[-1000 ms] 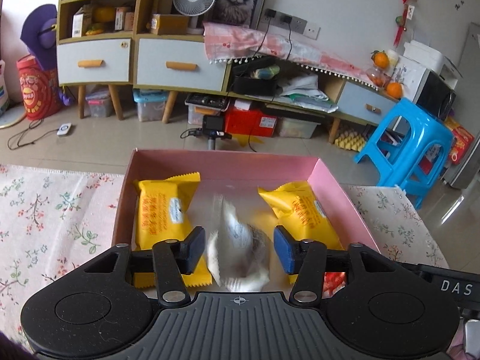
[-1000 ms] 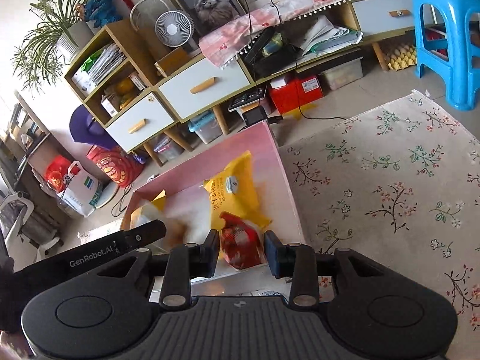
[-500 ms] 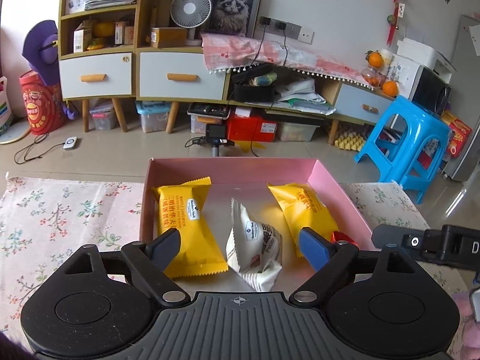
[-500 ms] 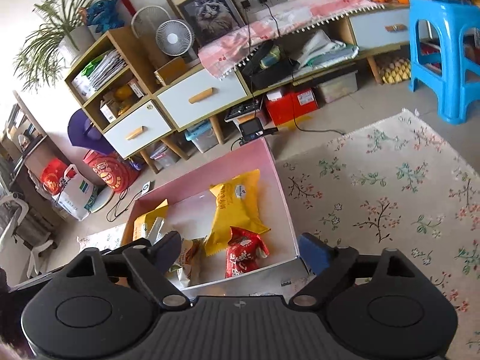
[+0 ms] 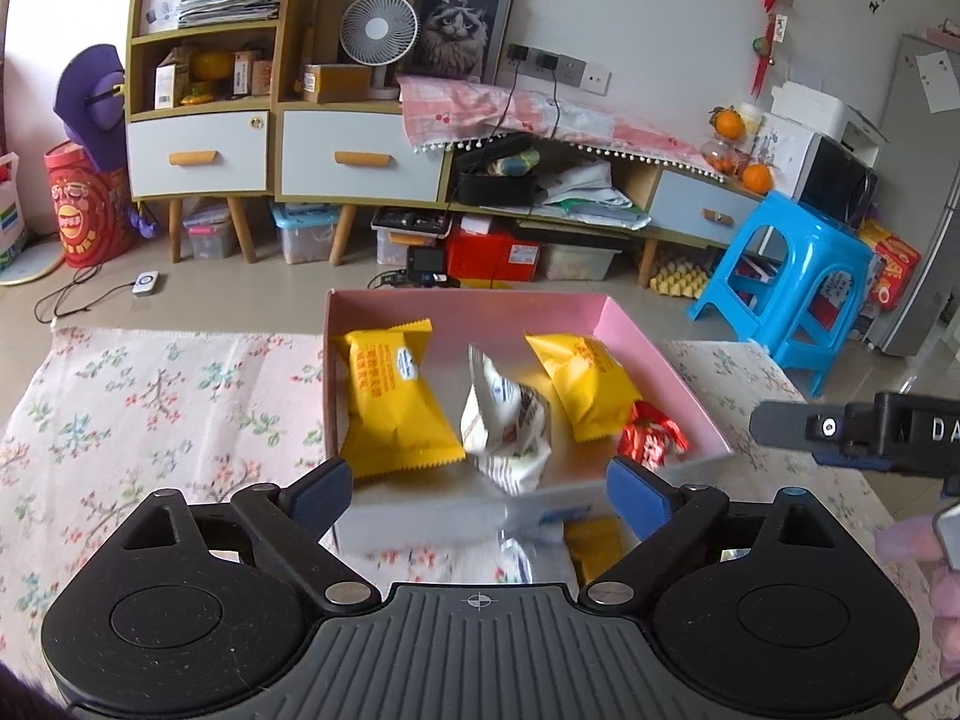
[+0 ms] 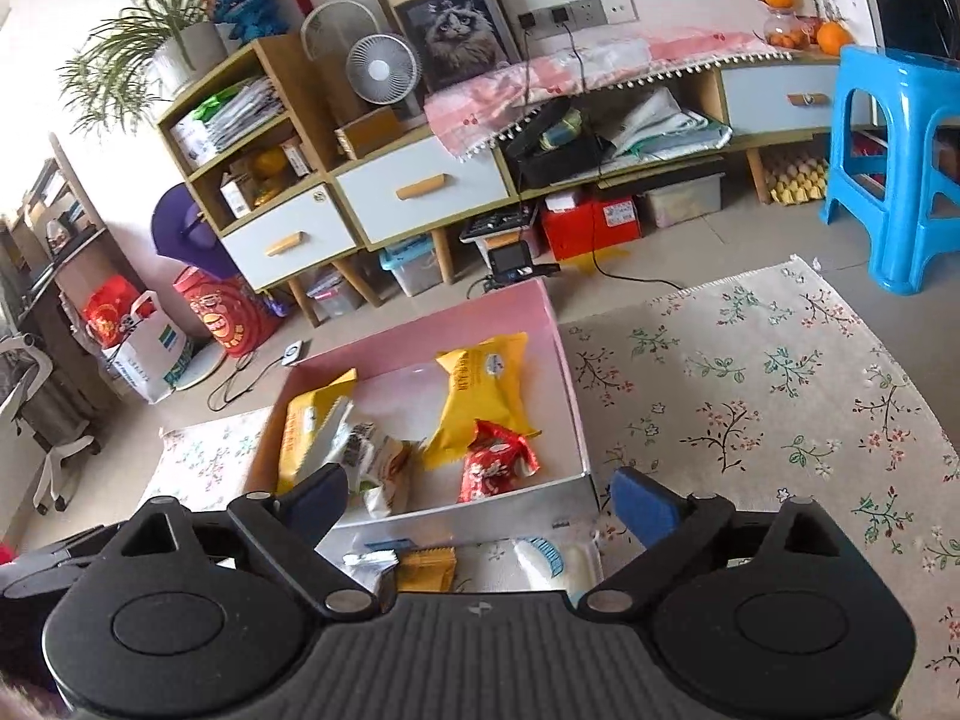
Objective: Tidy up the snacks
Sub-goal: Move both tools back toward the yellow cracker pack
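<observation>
Your right hand-held gripper (image 6: 480,495) has just been opening; the blue pads stand wide apart with nothing between them. Ahead sits the pink box (image 6: 567,384) on the floral cloth (image 6: 750,408). Inside it: 2 yellow packets, one at the left wall (image 6: 300,426) and one right of centre (image 6: 483,390), a white packet (image 6: 375,456) between them, and a red packet (image 6: 495,465) touching the right yellow one's near end. Just outside the box's near wall lie a small brown packet (image 6: 427,567) and a white packet with blue edge (image 6: 561,564). Blue stool (image 6: 888,168) stands far right.
</observation>
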The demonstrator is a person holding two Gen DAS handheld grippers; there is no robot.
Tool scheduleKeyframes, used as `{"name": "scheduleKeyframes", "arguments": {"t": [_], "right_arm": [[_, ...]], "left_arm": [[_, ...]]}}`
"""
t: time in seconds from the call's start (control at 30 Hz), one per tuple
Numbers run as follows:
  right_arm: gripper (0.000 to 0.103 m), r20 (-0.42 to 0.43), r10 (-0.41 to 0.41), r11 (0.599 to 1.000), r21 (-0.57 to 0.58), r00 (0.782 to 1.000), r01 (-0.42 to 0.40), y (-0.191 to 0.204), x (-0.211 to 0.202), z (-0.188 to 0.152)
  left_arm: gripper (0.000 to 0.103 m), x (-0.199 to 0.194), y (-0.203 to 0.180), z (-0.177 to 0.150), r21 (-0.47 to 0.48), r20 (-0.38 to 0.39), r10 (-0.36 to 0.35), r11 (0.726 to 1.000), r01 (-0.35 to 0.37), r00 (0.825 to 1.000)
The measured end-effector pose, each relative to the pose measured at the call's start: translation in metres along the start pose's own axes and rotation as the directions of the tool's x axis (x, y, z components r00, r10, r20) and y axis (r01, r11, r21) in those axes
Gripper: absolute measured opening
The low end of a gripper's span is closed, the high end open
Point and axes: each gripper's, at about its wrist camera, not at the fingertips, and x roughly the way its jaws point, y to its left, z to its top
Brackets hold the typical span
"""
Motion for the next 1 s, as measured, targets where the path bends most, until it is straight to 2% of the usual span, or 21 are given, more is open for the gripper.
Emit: {"name": "scheduleKeyframes", "arguments": {"t": [0.13,0.27,0.37,0.63,1.0], "right_arm": [[0.089,0.012,0.022,0.999,-0.032,1.0,-0.022,0.011,-0.011,-0.005],[0.092,0.029,0.073,0.997,-0.031,0.997,-0.072,0.019,-0.021,-0.012],[0.094,0.035,0.095,0.995,-0.046,0.995,-0.093,0.027,-0.024,-0.018],[0.094,0.048,0.108,0.987,-0.126,0.993,-0.101,0.042,-0.03,-0.045],[0.094,0.069,0.1,0.951,-0.3,0.993,-0.075,0.051,-0.043,-0.083]], "left_arm": [[0.095,-0.016,0.005,-0.01,-0.011,0.002,-0.011,1.0,0.011,1.0],[0.098,-0.033,0.011,-0.022,-0.018,0.0,0.007,1.0,-0.007,1.0],[0.099,-0.039,0.018,-0.032,-0.023,-0.027,0.004,1.0,-0.005,1.0],[0.099,-0.056,0.041,-0.059,-0.012,-0.055,0.004,1.0,-0.005,0.998],[0.099,-0.079,0.082,-0.081,-0.028,-0.064,0.054,0.998,-0.056,0.996]]}}
